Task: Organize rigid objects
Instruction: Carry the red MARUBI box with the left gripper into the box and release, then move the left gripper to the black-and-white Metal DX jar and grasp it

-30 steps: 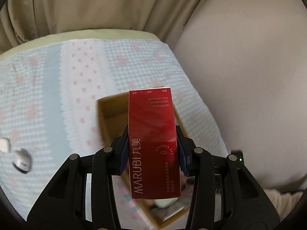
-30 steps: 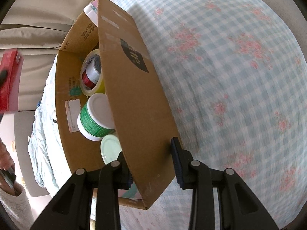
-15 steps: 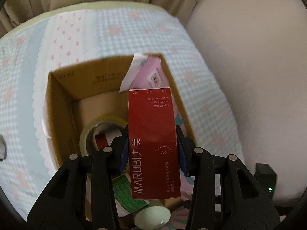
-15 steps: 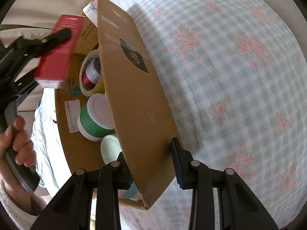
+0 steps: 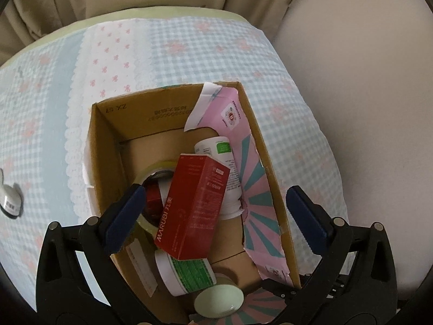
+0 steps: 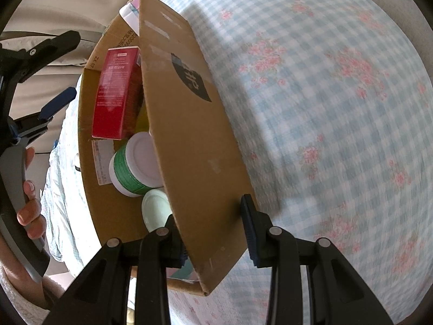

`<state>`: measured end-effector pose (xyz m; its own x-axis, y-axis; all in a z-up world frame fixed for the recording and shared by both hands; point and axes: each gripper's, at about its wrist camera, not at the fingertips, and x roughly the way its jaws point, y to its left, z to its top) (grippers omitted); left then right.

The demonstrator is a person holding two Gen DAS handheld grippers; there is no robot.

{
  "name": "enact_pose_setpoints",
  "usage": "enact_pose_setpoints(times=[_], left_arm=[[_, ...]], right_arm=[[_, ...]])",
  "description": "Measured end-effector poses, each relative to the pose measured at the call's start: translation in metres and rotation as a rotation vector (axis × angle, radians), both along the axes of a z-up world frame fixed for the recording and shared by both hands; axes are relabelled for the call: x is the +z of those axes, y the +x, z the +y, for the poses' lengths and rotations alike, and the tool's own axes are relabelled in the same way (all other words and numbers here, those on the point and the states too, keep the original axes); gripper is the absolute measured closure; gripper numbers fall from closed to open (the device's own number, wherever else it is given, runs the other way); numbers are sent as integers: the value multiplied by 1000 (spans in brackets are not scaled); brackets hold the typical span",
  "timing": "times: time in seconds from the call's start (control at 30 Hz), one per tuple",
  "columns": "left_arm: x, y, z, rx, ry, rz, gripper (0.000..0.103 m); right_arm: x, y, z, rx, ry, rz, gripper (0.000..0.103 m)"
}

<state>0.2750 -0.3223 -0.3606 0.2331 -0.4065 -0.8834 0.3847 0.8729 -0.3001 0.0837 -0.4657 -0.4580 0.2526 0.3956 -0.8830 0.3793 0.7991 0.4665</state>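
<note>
An open cardboard box (image 5: 105,146) (image 6: 194,135) stands on a checked cloth. A red Marubi carton (image 5: 193,208) (image 6: 115,97) lies tilted inside it, on a yellow tape roll (image 5: 147,222) and a green-labelled white jar (image 5: 189,270) (image 6: 135,168). My left gripper (image 5: 216,214) is open above the box, its blue pads wide on either side of the carton and apart from it. My right gripper (image 6: 213,233) is shut on the box's side wall near its corner.
The box also holds a white bottle (image 5: 222,162), a pale green lid (image 5: 219,302) and a pink-and-teal flattened carton (image 5: 251,189). A small white object (image 5: 9,200) lies on the cloth at left. A beige wall and curtain stand behind.
My left gripper has opened and released the red carton, which has dropped into the box and tilted. The right gripper still holds the box wall.
</note>
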Motion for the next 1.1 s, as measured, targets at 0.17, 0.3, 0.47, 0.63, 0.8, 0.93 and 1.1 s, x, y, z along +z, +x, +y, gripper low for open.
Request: enact_pose_setpoints(times=[0.17, 0.3, 0.47, 0.63, 0.8, 0.93, 1.1], left_arm=[[5, -3, 7, 17, -5, 6, 0], [16, -7, 15, 21, 0, -2, 0], [42, -12, 36, 35, 30, -28, 0], [76, -14, 70, 52, 48, -101, 0], [94, -14, 129, 111, 37, -129, 0], [91, -15, 177, 148, 83, -167, 0], [66, -9, 249, 173, 194, -186, 0]], right_arm=[[0, 0, 1, 0, 0, 0, 72], [0, 0, 1, -2, 1, 2, 72], [0, 2, 1, -1, 2, 6, 72], [0, 2, 1, 6, 2, -1, 72], [0, -2, -1, 21, -1, -14, 72], [0, -3, 0, 12, -3, -9, 72], [0, 1, 4, 3, -7, -2, 72]])
